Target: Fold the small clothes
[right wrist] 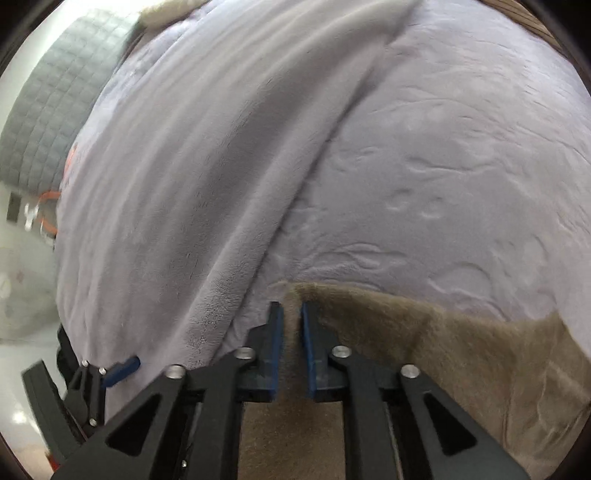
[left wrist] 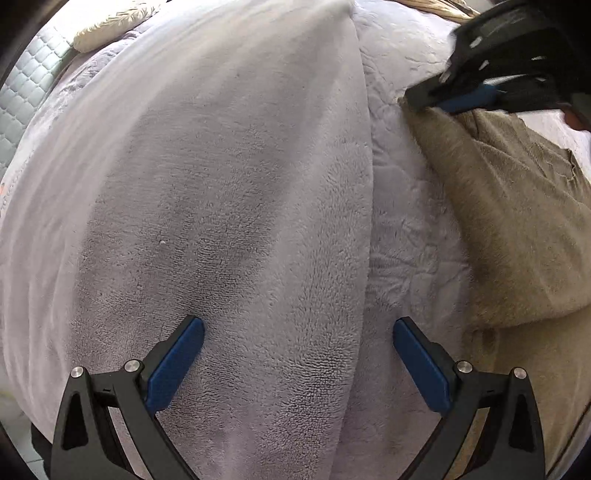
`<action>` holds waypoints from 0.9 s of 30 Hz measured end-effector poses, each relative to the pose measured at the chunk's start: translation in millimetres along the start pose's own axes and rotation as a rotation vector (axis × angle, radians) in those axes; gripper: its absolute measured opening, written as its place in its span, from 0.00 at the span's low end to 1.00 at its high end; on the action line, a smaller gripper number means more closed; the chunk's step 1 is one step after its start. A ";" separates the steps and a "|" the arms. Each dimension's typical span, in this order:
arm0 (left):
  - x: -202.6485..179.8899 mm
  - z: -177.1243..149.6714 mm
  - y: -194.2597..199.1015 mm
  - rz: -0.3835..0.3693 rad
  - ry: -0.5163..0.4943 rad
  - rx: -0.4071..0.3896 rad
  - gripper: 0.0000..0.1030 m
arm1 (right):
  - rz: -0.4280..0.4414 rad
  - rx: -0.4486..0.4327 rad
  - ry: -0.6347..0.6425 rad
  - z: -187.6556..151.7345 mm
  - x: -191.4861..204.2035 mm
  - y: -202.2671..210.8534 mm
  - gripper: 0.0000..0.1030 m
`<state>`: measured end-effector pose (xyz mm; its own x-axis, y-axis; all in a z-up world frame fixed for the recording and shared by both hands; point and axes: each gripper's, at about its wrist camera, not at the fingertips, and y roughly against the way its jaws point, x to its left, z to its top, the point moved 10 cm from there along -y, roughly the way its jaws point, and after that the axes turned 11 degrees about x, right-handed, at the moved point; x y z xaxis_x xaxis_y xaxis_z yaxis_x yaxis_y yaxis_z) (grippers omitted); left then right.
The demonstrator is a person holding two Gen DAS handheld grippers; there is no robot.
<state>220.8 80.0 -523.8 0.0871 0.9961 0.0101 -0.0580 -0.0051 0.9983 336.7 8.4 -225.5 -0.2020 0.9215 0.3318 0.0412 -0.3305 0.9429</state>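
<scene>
A tan fuzzy garment [left wrist: 513, 229] lies on the right of a lavender bed cover [left wrist: 406, 229]. My right gripper [right wrist: 291, 314] is shut on the garment's far corner [right wrist: 295, 295]; it also shows in the left wrist view [left wrist: 417, 99] at the upper right, pinching that corner. My left gripper [left wrist: 298, 332] is open and empty, hovering over a pale lavender fleece blanket [left wrist: 221, 184], its right finger over the bed cover beside the garment. The left gripper's blue pad shows at the lower left of the right wrist view [right wrist: 122, 365].
The fleece blanket [right wrist: 184, 184] runs as a long band across the embossed bed cover [right wrist: 443, 166]. A grey quilted headboard [right wrist: 55, 110] stands at the far left. A cream pillow [left wrist: 107, 26] lies at the far end. An orange item [right wrist: 50, 214] sits by the bed's left edge.
</scene>
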 end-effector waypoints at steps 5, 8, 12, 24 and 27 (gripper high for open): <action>-1.5 -6.5 -10.8 -0.079 0.032 0.023 1.00 | 0.199 -0.136 -0.167 -39.6 -22.9 56.8 0.62; -5.0 6.8 0.8 -0.108 0.022 -0.036 1.00 | 0.192 -0.202 -0.266 -87.1 -59.1 85.1 0.62; -34.6 31.1 5.4 -0.161 -0.035 -0.066 1.00 | 0.165 -0.314 -0.493 -171.0 -136.0 116.3 0.62; -122.9 82.4 -43.6 -0.291 -0.014 0.104 0.57 | 0.510 -0.530 -1.024 -301.5 -269.4 100.0 0.61; -127.1 89.9 -37.0 -0.367 0.026 0.079 0.11 | 0.627 -0.578 -1.070 -287.4 -277.7 93.0 0.07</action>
<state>301.3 -54.2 -556.9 0.0625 0.9349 -0.3495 0.0493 0.3469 0.9366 115.4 -336.9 -238.2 0.5581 0.2056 0.8039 -0.6194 -0.5414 0.5685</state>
